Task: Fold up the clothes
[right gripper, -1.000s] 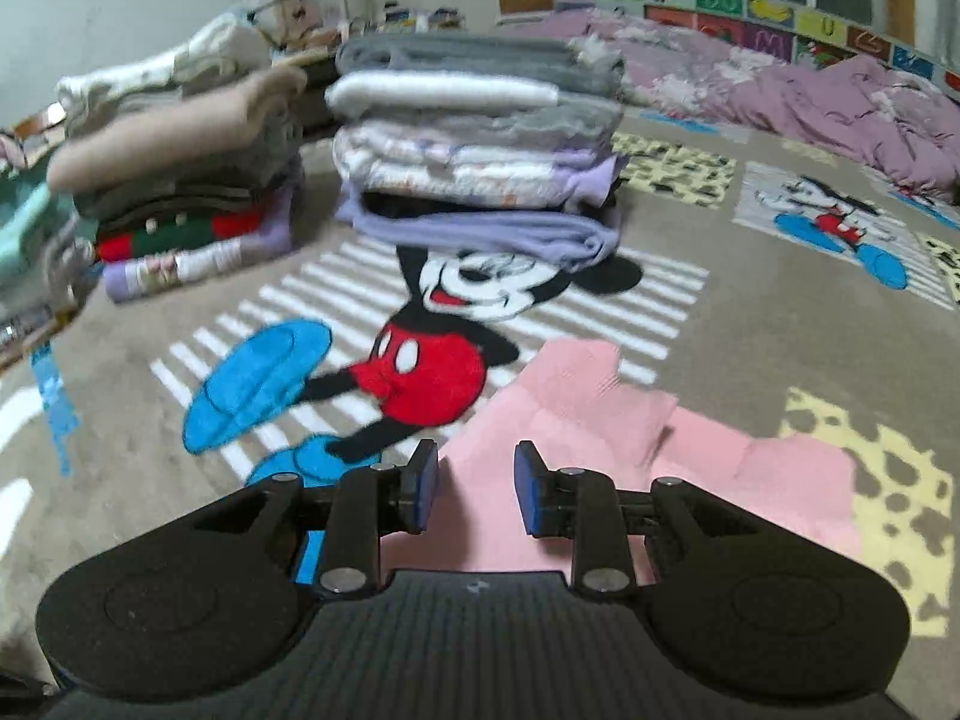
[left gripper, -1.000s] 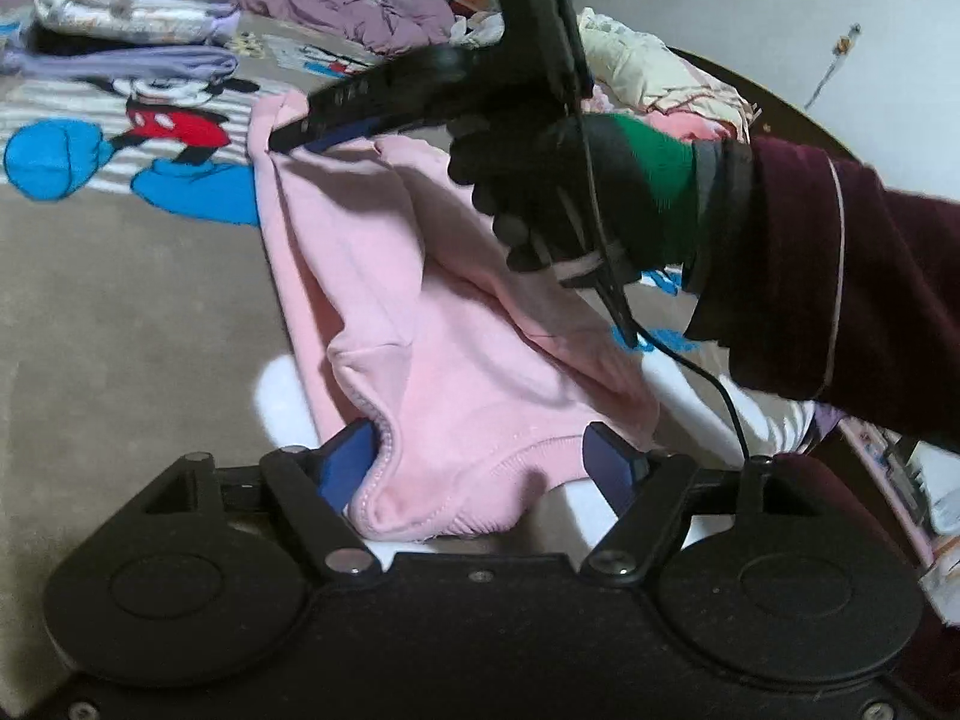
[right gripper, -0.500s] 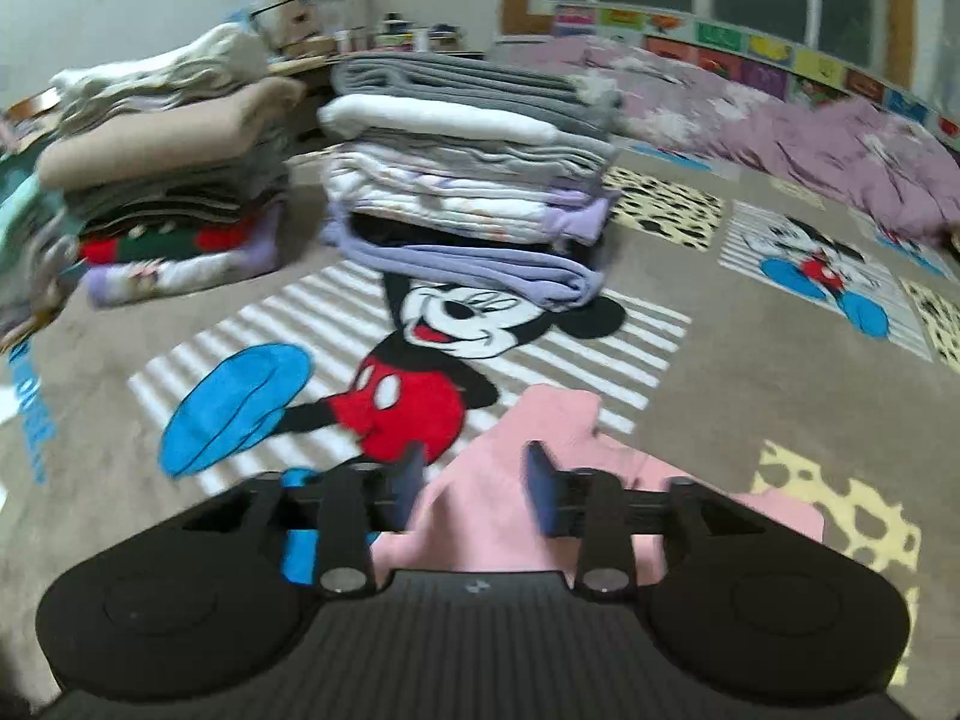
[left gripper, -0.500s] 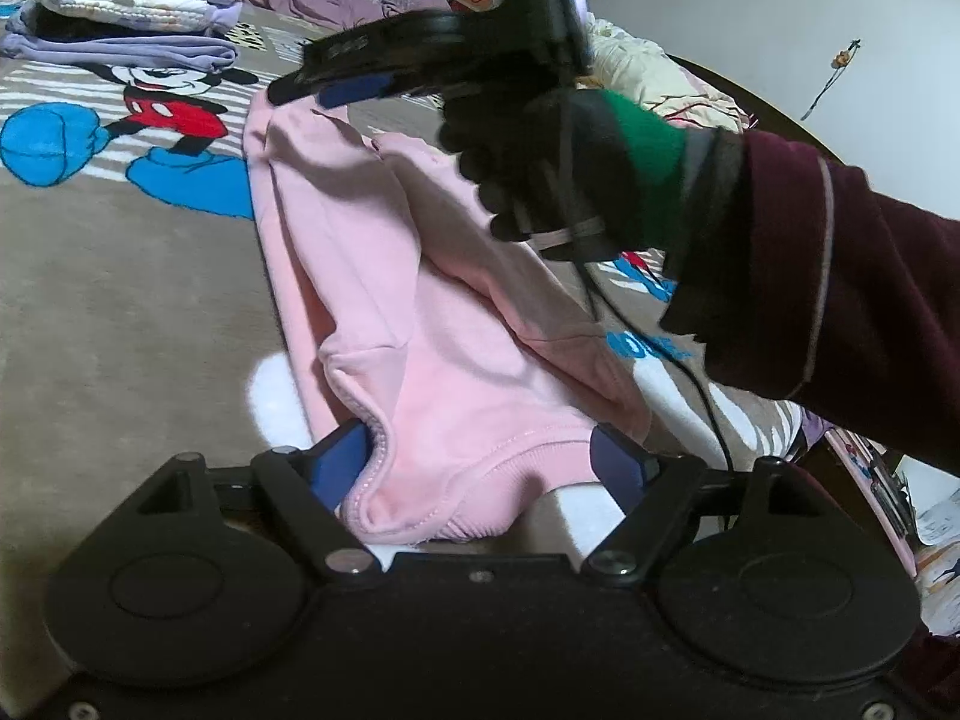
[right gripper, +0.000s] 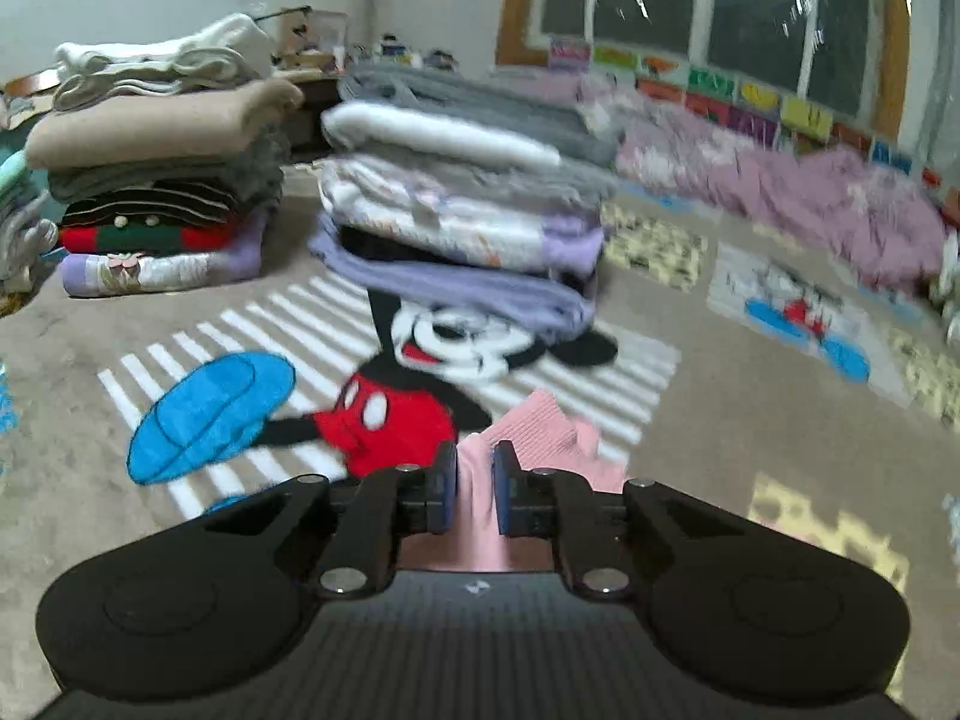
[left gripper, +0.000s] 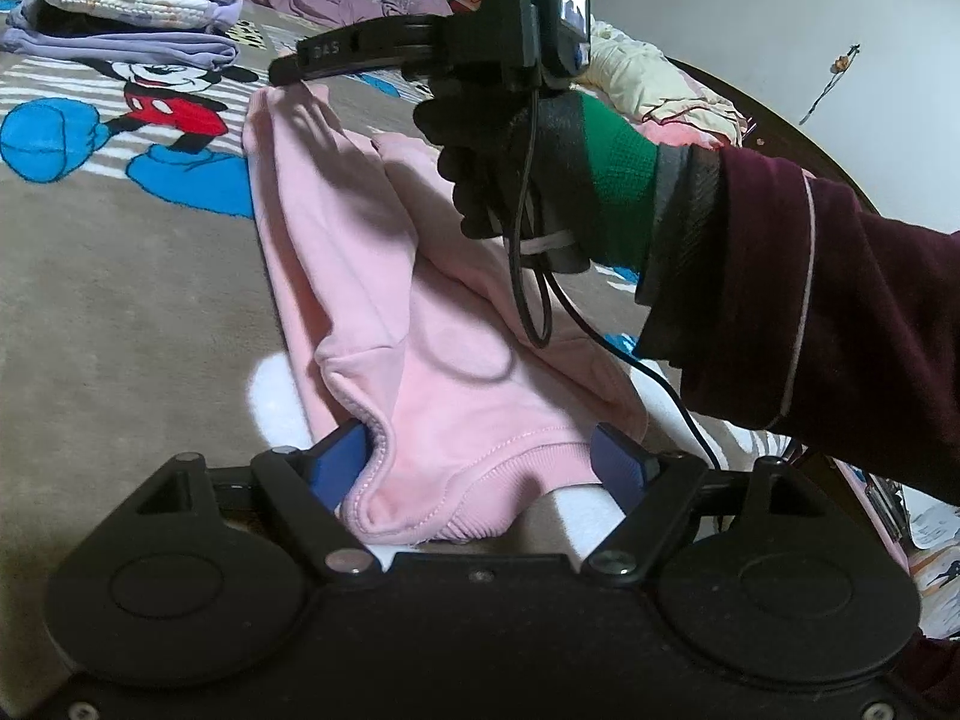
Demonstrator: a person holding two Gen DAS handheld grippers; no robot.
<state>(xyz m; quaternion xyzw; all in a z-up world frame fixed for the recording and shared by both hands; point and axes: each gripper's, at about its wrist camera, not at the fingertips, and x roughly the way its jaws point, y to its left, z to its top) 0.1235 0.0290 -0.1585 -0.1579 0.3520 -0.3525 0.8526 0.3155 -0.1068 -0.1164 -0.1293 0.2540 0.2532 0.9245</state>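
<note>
Two hand-held grippers on the pink garment, which lies on the cartoon rug. Right hand-held gripper pinches one end, lifted; left hand-held gripper is spread wide around the ribbed hem, ungripped. Risk: hem drags away, fold skews

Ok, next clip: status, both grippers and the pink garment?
Left gripper open, straddling the ribbed hem of the pink fleece garment. Right gripper shut on the garment's far end, lifting it. Folded clothes stack ahead, not in the way.
</note>
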